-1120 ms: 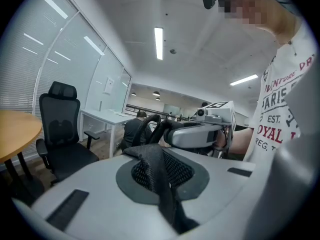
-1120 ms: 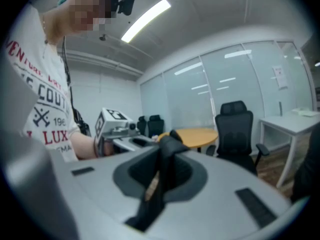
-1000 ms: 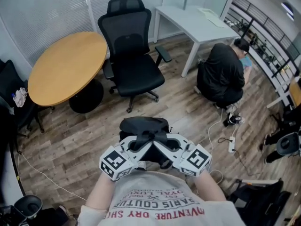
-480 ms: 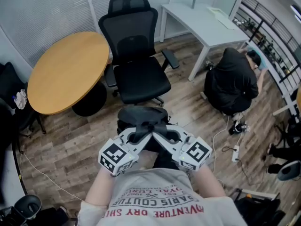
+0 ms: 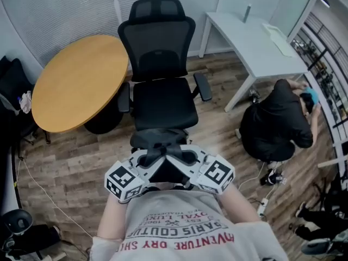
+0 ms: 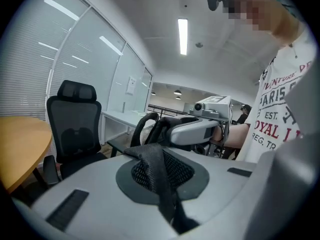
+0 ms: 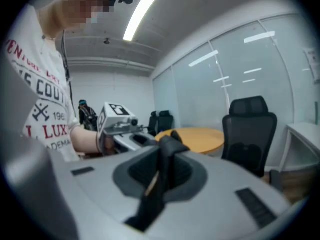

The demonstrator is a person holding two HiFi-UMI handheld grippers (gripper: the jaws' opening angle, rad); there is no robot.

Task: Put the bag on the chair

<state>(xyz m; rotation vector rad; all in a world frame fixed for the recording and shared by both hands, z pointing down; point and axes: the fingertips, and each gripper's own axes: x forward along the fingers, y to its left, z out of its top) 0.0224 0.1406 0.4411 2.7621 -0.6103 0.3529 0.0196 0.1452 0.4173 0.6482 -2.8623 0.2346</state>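
Bag (image 5: 159,139) hangs on straps (image 6: 157,176) pinched shut in left tongs (image 5: 153,157) and right tongs (image 5: 176,157); chair seat (image 5: 165,105) lies straight ahead, just beyond, equally near both

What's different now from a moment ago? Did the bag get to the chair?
The left gripper and right gripper carried the bag closer to the chair. It now hangs right by the seat's front edge, not yet on it. Nothing was grabbed or let go: both grippers stay shut on its straps. The round table stayed put.
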